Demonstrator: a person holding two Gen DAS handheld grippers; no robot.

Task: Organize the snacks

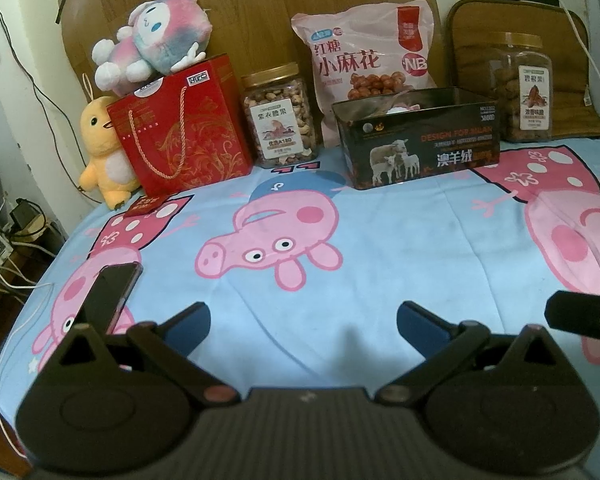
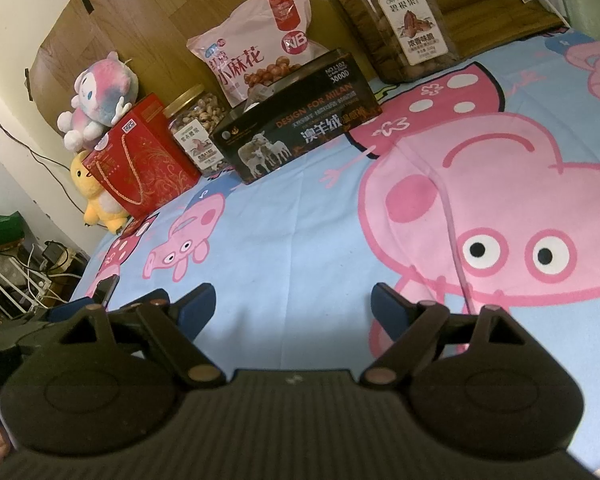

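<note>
The left gripper [image 1: 303,322] hovers over the bed sheet [image 1: 380,248] with its 2 blue-padded fingers [image 1: 192,320] spread wide and nothing between them. The right gripper [image 2: 292,306] hangs likewise over the sheet, its 2 fingers [image 2: 388,308] wide apart and empty. In the left wrist view a black part of the right gripper shows at the right edge.

Just left of the left gripper, 1 dark phone [image 1: 114,292] lies on the sheet. Further out, the snacks stand in a row along the wooden headboard [image 1: 260,8]: 1 red gift bag [image 1: 184,128] with a rope handle, 1 jar of nuts [image 1: 280,116] with a gold lid beside it, 1 pink snack pouch [image 1: 364,56] leaning on the headboard, and 1 second jar [image 1: 518,88] far right. In front of the pouch sits 1 open black tin [image 1: 420,144] printed with sheep; its contents cannot be made out.

There are 2 plush toys: 1 pink-and-blue one [image 1: 156,44] lying on top of the gift bag, and 1 yellow chick [image 1: 102,152] standing left of it. 1 small red packet [image 1: 146,205] lies on the sheet just in front of the bag.
</note>
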